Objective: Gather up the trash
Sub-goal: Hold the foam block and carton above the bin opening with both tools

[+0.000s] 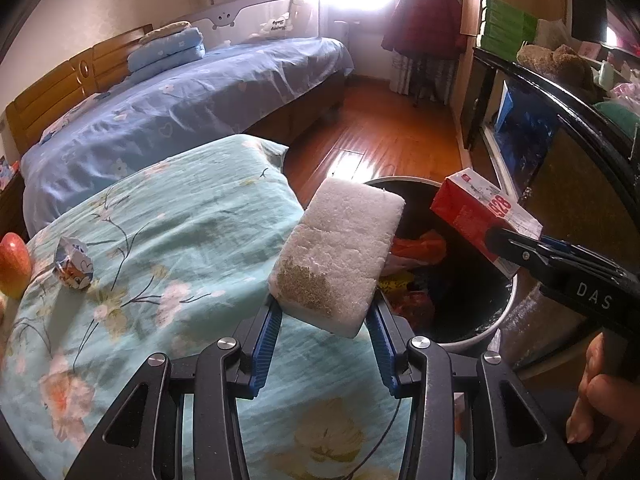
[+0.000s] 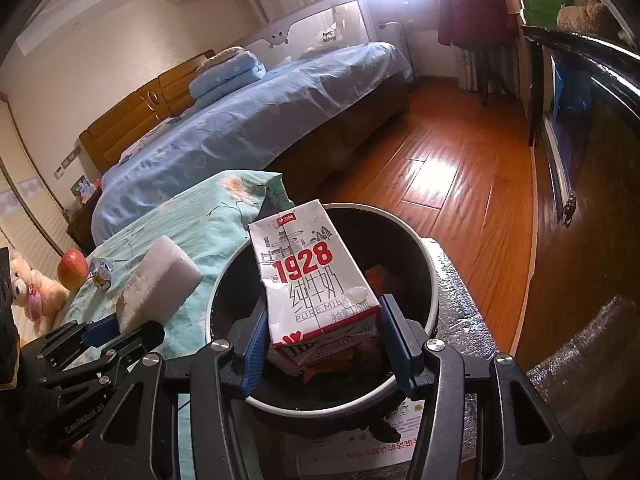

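**Two pieces of trash held at the bin**

My right gripper [image 2: 322, 336] is clamped on the milk carton [image 2: 316, 280], squeezing its lower end so the "1928" face tilts up toward my camera. I hold it directly over the open mouth of the trash bin [image 2: 430, 280], which I judge is the right spot to let it drop straight in among the orange wrappers already lying at the bottom.

My left gripper [image 1: 324, 320] grips the white foam block [image 1: 340, 252] by its near, yellow-stained end. The block leans out past the edge of the floral-covered surface [image 1: 180, 216], its far end reaching toward the bin's rim; I think it is not fully over the opening, though the fisheye bend makes that hard to settle. It probably needs carrying a little further right before release.

More remains to collect: a crumpled blue-and-white wrapper [image 1: 74, 264] lies on the floral cloth, near an apple [image 1: 14, 264], which hardly looks like trash. Dropping both held items first would free both claws for it.
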The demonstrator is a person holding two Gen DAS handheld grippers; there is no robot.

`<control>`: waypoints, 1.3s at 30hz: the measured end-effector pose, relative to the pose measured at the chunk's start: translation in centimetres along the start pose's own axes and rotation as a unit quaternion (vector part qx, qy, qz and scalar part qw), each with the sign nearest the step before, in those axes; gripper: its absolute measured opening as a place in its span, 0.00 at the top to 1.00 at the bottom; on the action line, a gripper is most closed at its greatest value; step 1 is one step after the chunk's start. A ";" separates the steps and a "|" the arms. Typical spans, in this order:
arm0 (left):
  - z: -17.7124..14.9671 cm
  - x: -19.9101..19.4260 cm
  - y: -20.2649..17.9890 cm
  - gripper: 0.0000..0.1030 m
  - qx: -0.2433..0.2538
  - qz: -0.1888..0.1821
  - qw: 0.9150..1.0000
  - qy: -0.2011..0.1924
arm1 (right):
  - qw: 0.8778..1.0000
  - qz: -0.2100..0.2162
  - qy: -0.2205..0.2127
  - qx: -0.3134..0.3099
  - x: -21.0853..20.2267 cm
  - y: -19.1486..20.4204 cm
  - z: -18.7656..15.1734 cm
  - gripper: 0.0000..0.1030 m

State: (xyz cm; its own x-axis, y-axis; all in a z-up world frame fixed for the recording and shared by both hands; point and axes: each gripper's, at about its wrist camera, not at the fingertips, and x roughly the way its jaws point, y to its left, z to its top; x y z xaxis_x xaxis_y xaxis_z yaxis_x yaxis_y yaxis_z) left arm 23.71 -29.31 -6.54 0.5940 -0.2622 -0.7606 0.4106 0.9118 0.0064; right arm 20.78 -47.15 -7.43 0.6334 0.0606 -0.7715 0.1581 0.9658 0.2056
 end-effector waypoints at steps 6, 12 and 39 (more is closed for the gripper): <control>0.4 0.3 -0.1 0.59 0.001 -0.001 1.000 -0.001 | 1.000 -0.002 0.001 0.001 0.0 -0.2 0.2 0.49; 0.8 0.8 -0.4 0.59 0.001 -0.001 1.000 0.002 | 1.000 -0.001 0.005 0.004 0.3 -0.5 0.4 0.49; 1.5 2.6 -0.8 0.58 -0.002 -0.003 1.000 0.018 | 1.000 -0.001 0.016 0.013 1.2 -1.3 0.8 0.49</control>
State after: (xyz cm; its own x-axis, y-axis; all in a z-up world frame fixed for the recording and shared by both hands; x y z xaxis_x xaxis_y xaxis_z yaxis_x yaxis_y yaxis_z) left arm 25.94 -31.18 -7.52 0.5660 -0.2563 -0.7835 0.4119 0.9112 -0.0006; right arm 21.90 -48.51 -8.15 0.6086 0.0662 -0.7907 0.1801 0.9590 0.2189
